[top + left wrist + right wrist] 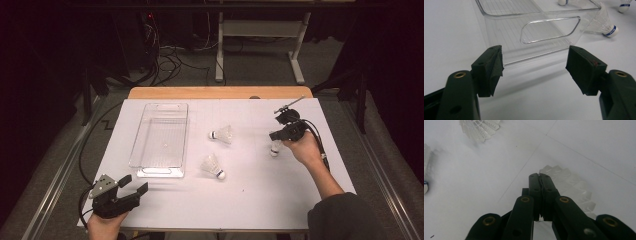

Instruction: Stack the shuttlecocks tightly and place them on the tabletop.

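Observation:
Three white feather shuttlecocks lie on the white table. One shuttlecock is at the right, and my right gripper points down onto it. In the right gripper view the jaws of that gripper are pressed together on the feather skirt, which fans out to the right of them. Two more shuttlecocks lie free in the middle of the table. My left gripper rests at the near left corner, open and empty, facing the near end of a clear plastic bin.
The clear bin stands left of centre, long side running away from me, with nothing inside. A shuttlecock lies just beside its near right corner. The table's wooden far edge and cables on the floor lie beyond.

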`<state>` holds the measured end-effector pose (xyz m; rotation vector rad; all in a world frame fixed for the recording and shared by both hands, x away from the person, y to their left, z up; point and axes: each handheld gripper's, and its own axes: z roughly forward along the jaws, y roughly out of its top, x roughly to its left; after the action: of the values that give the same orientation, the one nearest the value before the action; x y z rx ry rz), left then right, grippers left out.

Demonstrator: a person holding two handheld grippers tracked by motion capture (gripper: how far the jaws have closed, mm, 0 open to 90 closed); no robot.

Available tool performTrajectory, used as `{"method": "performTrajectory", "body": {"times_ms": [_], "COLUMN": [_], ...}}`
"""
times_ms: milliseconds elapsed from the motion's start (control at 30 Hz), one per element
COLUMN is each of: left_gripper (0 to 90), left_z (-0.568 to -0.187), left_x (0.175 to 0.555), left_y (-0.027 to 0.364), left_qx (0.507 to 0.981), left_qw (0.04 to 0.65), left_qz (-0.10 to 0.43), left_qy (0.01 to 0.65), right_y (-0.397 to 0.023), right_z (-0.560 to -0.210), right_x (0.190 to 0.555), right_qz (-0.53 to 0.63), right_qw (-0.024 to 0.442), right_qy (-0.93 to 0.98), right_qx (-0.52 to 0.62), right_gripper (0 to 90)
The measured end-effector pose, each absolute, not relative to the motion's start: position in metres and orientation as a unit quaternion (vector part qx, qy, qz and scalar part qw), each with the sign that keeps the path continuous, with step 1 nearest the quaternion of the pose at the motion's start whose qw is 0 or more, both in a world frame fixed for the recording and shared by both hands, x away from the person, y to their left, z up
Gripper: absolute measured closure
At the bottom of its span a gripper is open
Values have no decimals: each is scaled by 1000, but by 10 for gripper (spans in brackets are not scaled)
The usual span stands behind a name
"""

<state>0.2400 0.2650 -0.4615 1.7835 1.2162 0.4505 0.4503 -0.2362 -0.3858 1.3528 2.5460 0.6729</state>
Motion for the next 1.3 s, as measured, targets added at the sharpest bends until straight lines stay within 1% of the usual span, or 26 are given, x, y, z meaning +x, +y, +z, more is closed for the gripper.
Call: {"method": "performTrajectory", "body": {"times_ms": [367, 567, 933, 1300], "left_gripper": [306, 306, 308, 310], "left_z": [-462, -462, -462, -462], "left_x": [240, 240, 241, 241], "left_y": [265, 264, 265, 264], "left_qx": [723, 724, 724, 725], "left_qw": [449, 449, 447, 448], "left_qz": [183, 183, 185, 183], "left_qy": [492, 491, 491, 490], "right_y": [-219, -205, -179, -159], "right_z": [-386, -383, -388, -392], "right_x": [458, 464, 477, 481], "right_qz": [251, 269, 296, 316], "right_qw": [108, 108, 119, 135], "right_qy": [853, 850, 843, 839], "right_qx": [444, 439, 434, 422], "right_gripper": [896, 896, 896, 892]}}
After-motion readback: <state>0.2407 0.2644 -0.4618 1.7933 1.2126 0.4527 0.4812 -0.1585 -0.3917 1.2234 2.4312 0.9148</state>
